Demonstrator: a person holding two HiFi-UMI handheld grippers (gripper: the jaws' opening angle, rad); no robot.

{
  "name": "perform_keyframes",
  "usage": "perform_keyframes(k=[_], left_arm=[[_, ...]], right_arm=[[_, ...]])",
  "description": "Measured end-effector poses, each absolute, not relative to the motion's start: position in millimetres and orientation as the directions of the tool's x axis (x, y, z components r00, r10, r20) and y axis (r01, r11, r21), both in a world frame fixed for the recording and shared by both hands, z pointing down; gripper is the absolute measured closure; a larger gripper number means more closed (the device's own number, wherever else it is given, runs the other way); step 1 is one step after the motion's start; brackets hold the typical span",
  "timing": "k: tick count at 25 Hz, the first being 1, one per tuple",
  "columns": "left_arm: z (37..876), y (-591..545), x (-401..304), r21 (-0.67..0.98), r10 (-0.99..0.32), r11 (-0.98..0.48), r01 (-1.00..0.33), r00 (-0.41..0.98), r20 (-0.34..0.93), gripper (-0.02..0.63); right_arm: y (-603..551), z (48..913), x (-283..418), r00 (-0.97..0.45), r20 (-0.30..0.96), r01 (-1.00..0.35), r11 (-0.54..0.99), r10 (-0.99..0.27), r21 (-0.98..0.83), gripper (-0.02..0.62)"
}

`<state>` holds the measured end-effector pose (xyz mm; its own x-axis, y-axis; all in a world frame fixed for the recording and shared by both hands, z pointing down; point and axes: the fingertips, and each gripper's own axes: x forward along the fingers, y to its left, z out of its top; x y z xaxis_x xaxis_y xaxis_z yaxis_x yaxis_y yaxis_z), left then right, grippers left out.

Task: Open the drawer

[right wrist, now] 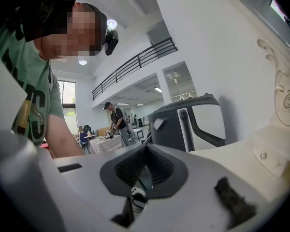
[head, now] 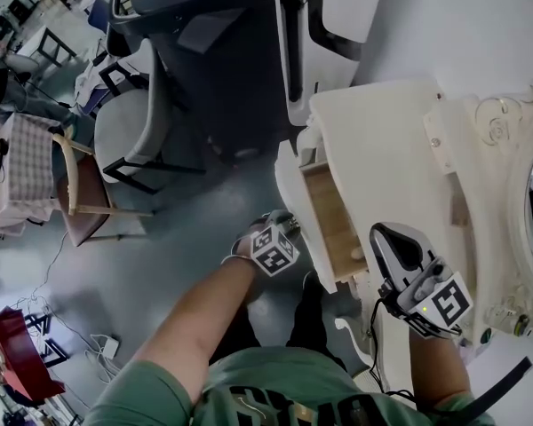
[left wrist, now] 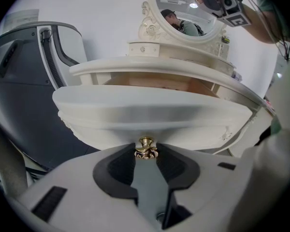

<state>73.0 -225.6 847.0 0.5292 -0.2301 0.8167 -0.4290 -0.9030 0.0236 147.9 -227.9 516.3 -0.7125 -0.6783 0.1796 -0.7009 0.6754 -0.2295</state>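
Grey floor (head: 160, 264) surrounds the cream vanity (head: 382, 140), its drawer (head: 333, 224) standing open. My left gripper (left wrist: 146, 154) has its fingers pinched on the brass knob (left wrist: 146, 144). The right gripper (right wrist: 145, 153) has its fingers closed, empty.

Bright even indoor light; ceiling lamps glare; fisheye edges dark, near jaws soft.

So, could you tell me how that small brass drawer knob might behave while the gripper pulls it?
The small brass knob is probably rigid, being ornate metal. Its rounded polished shape could slip from the left gripper pinching it. The cream wooden drawer stands partly open, so it likely slides easily.
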Motion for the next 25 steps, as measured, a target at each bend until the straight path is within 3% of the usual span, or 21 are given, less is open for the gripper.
perform_keyframes(k=[25], left_arm=[[847.3, -213.3, 32.4, 0.018, -0.248, -0.885, -0.466, 0.503, 0.828, 0.465]], right_arm=[[-222.0, 512.4, 117.3, -0.734, 0.164, -0.678, 0.699, -0.659, -0.225, 0.589]])
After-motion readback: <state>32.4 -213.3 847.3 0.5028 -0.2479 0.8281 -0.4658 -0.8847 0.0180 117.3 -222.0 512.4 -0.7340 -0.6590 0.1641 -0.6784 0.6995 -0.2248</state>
